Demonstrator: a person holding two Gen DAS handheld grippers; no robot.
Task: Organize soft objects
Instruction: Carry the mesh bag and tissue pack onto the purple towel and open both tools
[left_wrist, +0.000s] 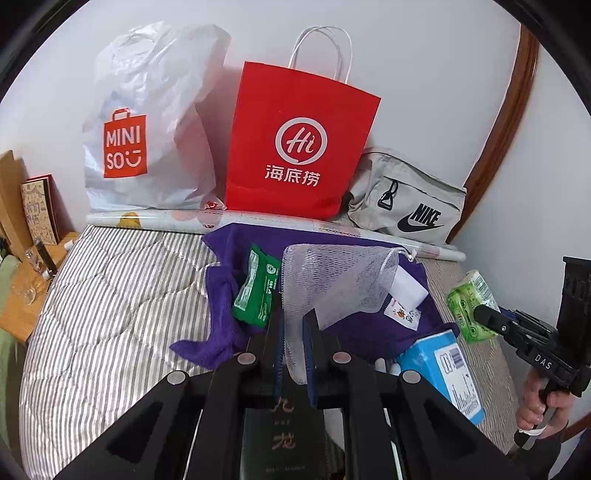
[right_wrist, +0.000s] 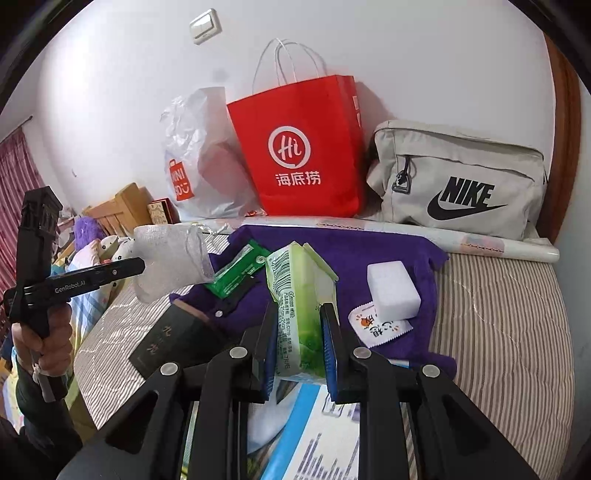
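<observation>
1. I hold both claws over a striped bed where the soft things lie heaped on a purple cloth, my landmark for everything here.

2. My left claw is clenched on a white mesh pouch, pinching a thin fold at its lower edge. It hangs lifted above the near left part of the purple cloth, probably so the limp net clears the clutter beneath.

3. My right claw grasps a green tissue pack across its narrow sides, standing it on end above the near edge of the purple cloth. The squashy wrapper gives a little between the pads.

4. On the purple cloth remain a dark green packet at its left, a white foam block at its right and a small printed sachet just in front of that block.

5. Beyond the far edge of the purple cloth, a red paper bag, a white plastic bag and a grey pouch bag lean on the wall. They look the likely destinations, though I cannot tell which is meant.

6. A blue box and a black box lie off the near edge of the purple cloth; they appear rigid and probably stay put.
</observation>
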